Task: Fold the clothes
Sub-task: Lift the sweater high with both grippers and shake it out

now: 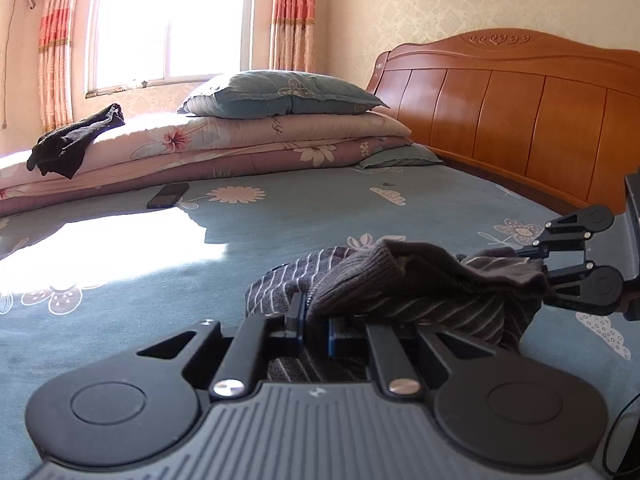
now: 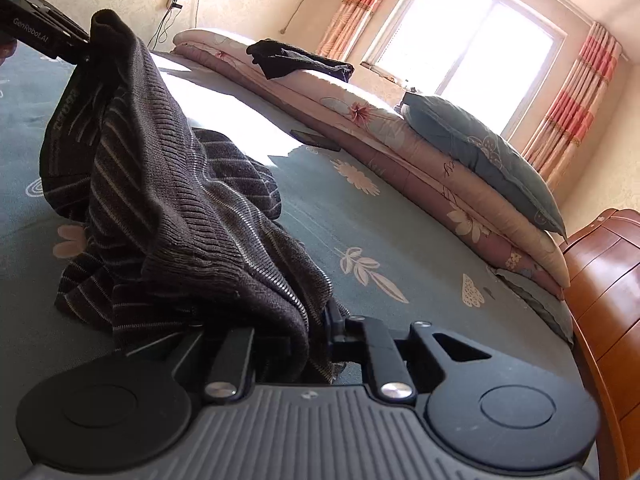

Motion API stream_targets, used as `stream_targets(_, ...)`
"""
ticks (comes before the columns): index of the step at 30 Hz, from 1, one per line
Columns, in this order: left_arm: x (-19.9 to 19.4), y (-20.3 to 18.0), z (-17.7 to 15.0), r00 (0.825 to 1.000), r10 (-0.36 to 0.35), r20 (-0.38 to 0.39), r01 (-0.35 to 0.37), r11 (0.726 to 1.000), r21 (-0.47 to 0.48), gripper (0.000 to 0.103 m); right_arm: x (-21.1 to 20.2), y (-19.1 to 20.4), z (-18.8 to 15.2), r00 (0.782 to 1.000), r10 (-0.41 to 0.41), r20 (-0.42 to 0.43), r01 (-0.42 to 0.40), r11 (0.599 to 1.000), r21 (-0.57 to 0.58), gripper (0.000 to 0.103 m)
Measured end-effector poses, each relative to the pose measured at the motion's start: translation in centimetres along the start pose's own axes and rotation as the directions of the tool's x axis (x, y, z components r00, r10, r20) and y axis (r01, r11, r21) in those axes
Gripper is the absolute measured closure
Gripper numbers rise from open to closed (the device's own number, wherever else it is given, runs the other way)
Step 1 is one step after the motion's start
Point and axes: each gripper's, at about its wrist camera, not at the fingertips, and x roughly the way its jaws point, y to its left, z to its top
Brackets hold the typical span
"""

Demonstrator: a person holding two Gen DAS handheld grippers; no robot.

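At the far left edge of the bed (image 1: 320,216) a black garment (image 1: 76,140) lies crumpled over the end of the stacked floral quilts (image 1: 224,140), with a dark phone (image 1: 168,195) on the sheet just below and a blue pillow (image 1: 280,92) on top of the stack. The task's thing, a grey striped knit sweater (image 1: 400,280), sits toward the near right part of the bed, lifted between the two tools with its lower folds trailing on the sheet. The left gripper (image 1: 316,326) has its fingers pinched narrow on the sweater's ribbed edge; the right gripper (image 1: 532,264), over by the wooden headboard (image 1: 520,120) side, is likewise closed down on the other end of that hem. From the right wrist view the sweater (image 2: 168,200) hangs as a bunched ridge from the left gripper (image 2: 86,46) down to the right gripper (image 2: 320,332), where fabric is clamped between the fingers. The step in hand looks like spreading the garment before folding. To do it well, I judge both grips should be kept firm while the hands draw apart until the hem runs taut, then lowered together so the body lays flat on the open sheet, clear of the phone.
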Motion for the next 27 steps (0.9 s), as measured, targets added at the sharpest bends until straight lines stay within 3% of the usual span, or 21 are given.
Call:
stream_targets(6, -2.7, -2.4, 2.4, 0.996, 0.081, -0.040, -0.073, 0.981, 0.180, 0.095, -3.5, -1.7, 4.6, 0.998, 0.036, -0.042, -0.037, 0.999, -0.019, 0.089)
stream_targets(11, -6.3, -4.1, 5.3, 0.987, 0.157, 0.022, -0.156, 0.935, 0.320, 0.095, -8.1, -3.6, 9.3, 1.000, 0.026, -0.016, -0.027, 0.999, -0.039, 0.091)
stream_targets(17, -11.0, -4.9, 10.0, 0.961, 0.233, 0.147, -0.270, 0.900, 0.341, 0.095, -13.7, -4.7, 14.3, 0.995, -0.057, 0.084, 0.064, 0.994, -0.089, 0.092)
stream_targets(19, -12.2, -5.2, 11.3, 0.953, 0.250, 0.172, -0.296, 0.891, 0.346, 0.094, -15.5, -5.4, 16.0, 0.989, -0.087, 0.119, 0.097, 0.991, -0.088, 0.097)
stream_targets(21, -13.3, -5.7, 12.5, 0.938, 0.277, 0.207, -0.336, 0.871, 0.357, 0.094, -16.7, -6.1, 17.5, 0.989, -0.086, 0.122, 0.095, 0.993, -0.069, 0.097)
stream_targets(25, -15.3, -6.6, 14.6, 0.908, 0.306, 0.287, -0.398, 0.846, 0.356, 0.094, -18.8, -6.3, 19.8, 0.973, -0.165, 0.161, 0.183, 0.977, -0.108, 0.098)
stream_targets(27, -16.0, -7.0, 15.9, 0.900, 0.315, 0.299, -0.412, 0.838, 0.358, 0.094, -19.7, -6.7, 20.8, 0.968, -0.185, 0.169, 0.205, 0.973, -0.108, 0.098)
